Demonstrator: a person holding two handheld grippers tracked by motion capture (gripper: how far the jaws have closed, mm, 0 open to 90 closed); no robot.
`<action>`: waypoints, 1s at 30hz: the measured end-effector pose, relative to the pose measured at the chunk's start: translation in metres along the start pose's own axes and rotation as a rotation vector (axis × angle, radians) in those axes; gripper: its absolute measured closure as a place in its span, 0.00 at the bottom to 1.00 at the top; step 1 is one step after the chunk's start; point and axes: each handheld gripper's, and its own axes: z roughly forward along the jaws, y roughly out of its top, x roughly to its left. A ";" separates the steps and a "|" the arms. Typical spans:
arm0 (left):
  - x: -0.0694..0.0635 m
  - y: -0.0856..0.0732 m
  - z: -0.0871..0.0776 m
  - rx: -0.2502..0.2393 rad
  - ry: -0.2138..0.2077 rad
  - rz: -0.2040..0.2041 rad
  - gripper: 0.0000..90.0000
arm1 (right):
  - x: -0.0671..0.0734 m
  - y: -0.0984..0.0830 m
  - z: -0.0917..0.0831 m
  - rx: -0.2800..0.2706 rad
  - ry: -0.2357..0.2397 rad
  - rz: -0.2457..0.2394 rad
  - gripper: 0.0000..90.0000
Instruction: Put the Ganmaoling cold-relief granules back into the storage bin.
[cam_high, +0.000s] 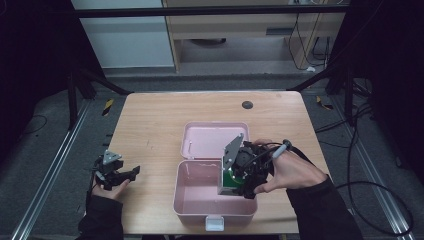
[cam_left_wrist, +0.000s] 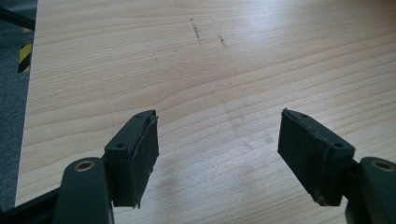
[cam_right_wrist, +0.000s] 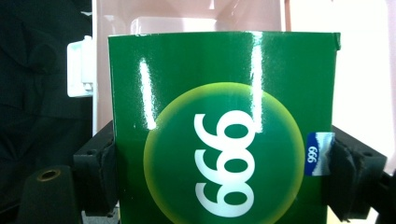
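High view: a green box (cam_high: 231, 181) was held by the right gripper (cam_high: 245, 172) over the right part of an open pink case (cam_high: 192, 192), just above its lower tray. The case lid (cam_high: 212, 140) was laid flat behind the tray, and a white latch (cam_high: 214, 223) was seen at the front edge. The case was placed on a wooden table (cam_high: 150, 125), near the middle of it. In the right gripper view the green box (cam_right_wrist: 224, 130) was clamped from both sides between the two black jaws, and a pale round mark with white digits was printed on its face. The left gripper (cam_high: 116, 172) was kept well apart from the case, at the left edge of the table. In the left gripper view its jaws were spread wide, and nothing was held between them above the bare wood (cam_left_wrist: 210, 70)
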 end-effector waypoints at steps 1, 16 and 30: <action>0.000 0.000 0.000 0.000 0.000 0.000 0.31 | 0.000 0.000 0.001 0.001 0.003 -0.001 0.18; 0.001 0.000 0.000 0.001 0.002 0.002 0.31 | 0.003 -0.003 0.032 0.065 0.036 -0.007 0.18; 0.001 0.000 -0.001 0.000 0.000 0.000 0.31 | 0.002 0.000 0.052 0.082 0.059 -0.014 0.18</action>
